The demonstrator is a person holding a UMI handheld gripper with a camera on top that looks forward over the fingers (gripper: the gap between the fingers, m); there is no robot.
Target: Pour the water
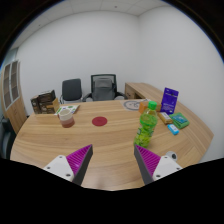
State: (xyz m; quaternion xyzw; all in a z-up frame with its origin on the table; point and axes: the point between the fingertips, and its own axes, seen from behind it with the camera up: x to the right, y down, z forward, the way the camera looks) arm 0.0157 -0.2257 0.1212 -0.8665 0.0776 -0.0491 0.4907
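White walls and a couple of black office chairs (88, 89) are framing a long wooden conference table (100, 140), and the gripper (112, 160) is hovering low over its near edge with its two purple-padded fingers (78, 160) spread well apart, holding nothing. Just ahead of the right finger, a green plastic bottle (148, 124) is standing upright on the table, looking as if it is carrying a label around its middle and a cap on top; whether any liquid is sitting inside cannot be told from here. Farther off, beyond the left finger, a clear cup (67, 117) is standing with something brownish showing in it, and a round red coaster (99, 121) is lying between cup and bottle, apart from both. A purple box (169, 99) and a few small packets (178, 124) are resting behind and beside the bottle. Judging by its look, the bottle is likely thin-walled and smooth, so it is probably going to flex under a hard squeeze and slip under a weak one; taking hold around the labelled middle, below the shoulder, seems the steadiest place for tipping it toward the cup.
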